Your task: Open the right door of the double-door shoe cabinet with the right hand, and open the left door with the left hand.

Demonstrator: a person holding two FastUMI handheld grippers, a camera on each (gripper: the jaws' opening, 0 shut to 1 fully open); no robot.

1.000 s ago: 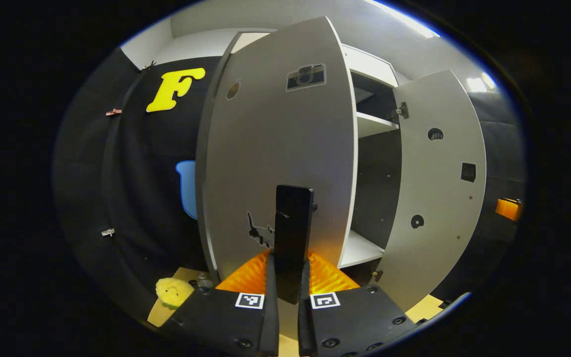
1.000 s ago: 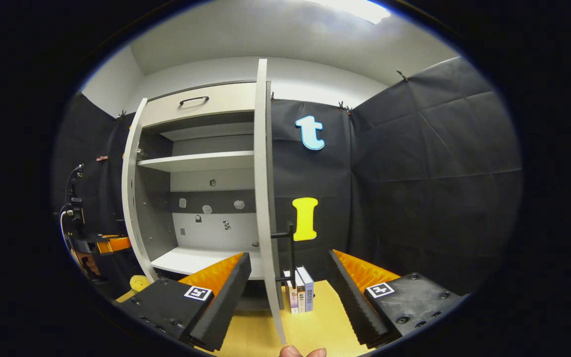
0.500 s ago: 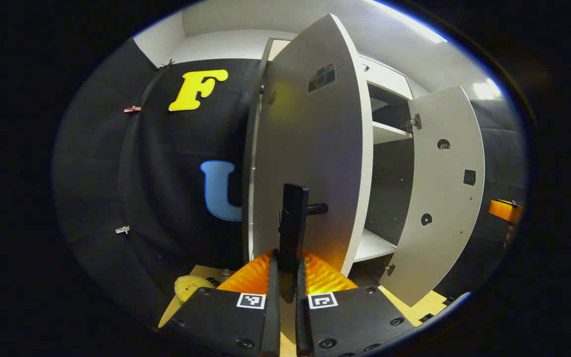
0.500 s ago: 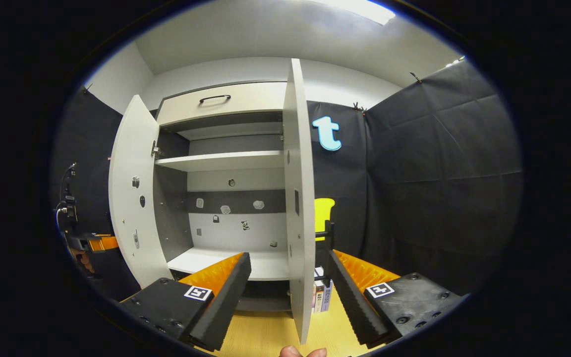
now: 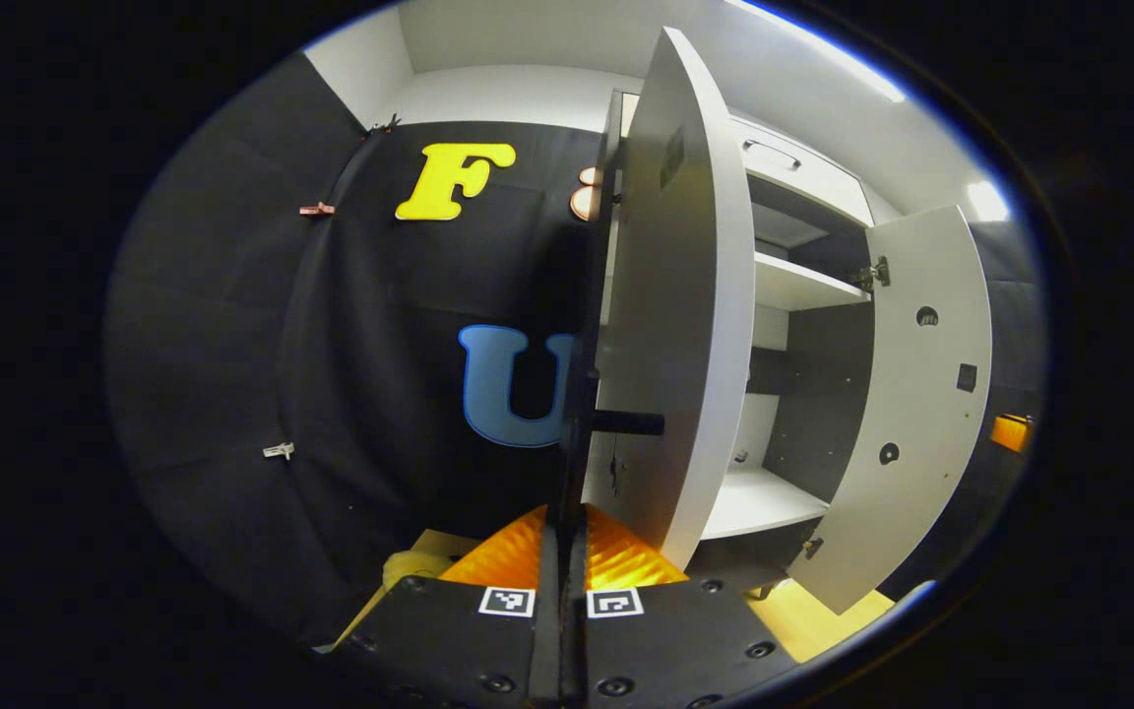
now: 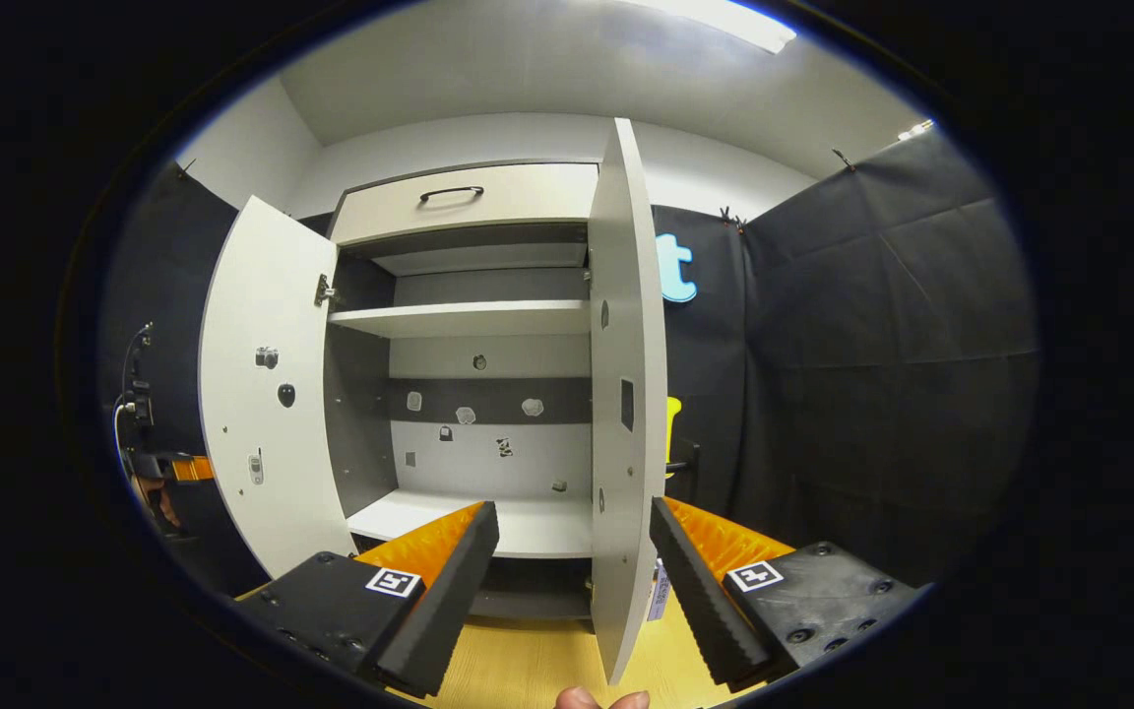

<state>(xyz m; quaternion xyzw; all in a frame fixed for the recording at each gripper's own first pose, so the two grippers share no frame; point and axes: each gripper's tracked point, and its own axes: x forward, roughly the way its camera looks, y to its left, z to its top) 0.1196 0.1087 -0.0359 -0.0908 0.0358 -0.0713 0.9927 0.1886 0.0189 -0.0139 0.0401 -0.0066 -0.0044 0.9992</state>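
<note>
The grey shoe cabinet stands with both doors swung out. In the left gripper view the left door shows almost edge-on, and my left gripper is shut on its black bar handle. The right door hangs open farther right, with the right gripper's orange part beyond it. In the right gripper view my right gripper is open, with the right door standing free between and beyond its fingers. That door's handle peeks out behind its edge. The left door and left gripper sit far left.
A drawer with a black handle tops the cabinet, above bare white shelves. A yellow soft object lies on the wooden floor by the left door. Books stand behind the right door. Black cloth walls close in on both sides.
The left door has swung farther open with my left gripper still clamped on its handle. The right gripper stays open, and the right door has shifted right in its view.
</note>
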